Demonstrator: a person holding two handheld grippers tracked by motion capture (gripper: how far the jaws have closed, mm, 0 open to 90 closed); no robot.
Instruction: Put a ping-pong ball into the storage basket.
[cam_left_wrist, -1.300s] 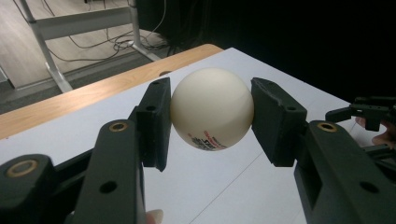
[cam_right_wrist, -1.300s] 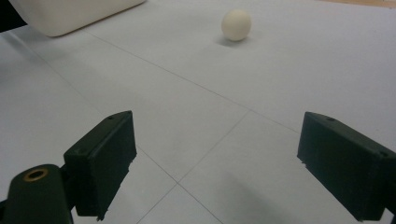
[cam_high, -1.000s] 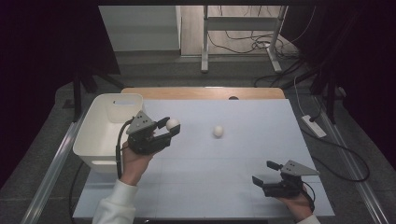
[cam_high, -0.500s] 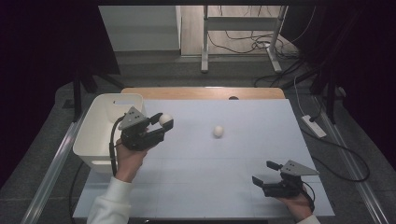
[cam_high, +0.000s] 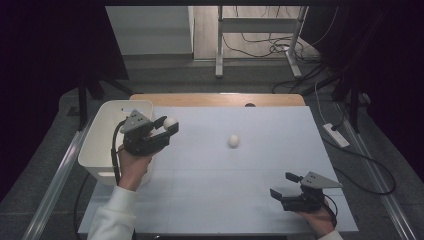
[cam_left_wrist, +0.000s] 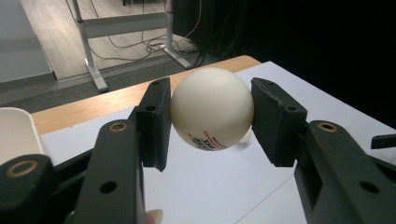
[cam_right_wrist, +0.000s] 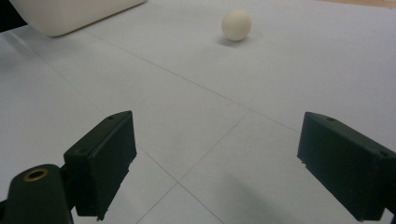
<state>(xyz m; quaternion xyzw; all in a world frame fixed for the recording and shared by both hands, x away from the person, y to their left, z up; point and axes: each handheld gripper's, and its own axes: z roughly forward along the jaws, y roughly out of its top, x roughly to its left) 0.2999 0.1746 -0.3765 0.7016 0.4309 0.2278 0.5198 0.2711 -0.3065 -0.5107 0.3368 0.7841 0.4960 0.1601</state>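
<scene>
Your left tool (cam_high: 167, 127) pinches a white ball (cam_left_wrist: 212, 108) beside the white bin (cam_high: 107, 137) at the tabletop's (cam_high: 270, 200) left edge. Your right tool (cam_high: 285, 186) rests spread near the front right corner; another ball (cam_high: 233, 140) lies mid-tabletop.

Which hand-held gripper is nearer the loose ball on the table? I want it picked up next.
Roughly equal, perhaps right. The ball lies mid-table; the left hand-held gripper, holding another ball, is to its left, the open right hand-held gripper nearer the person.
</scene>
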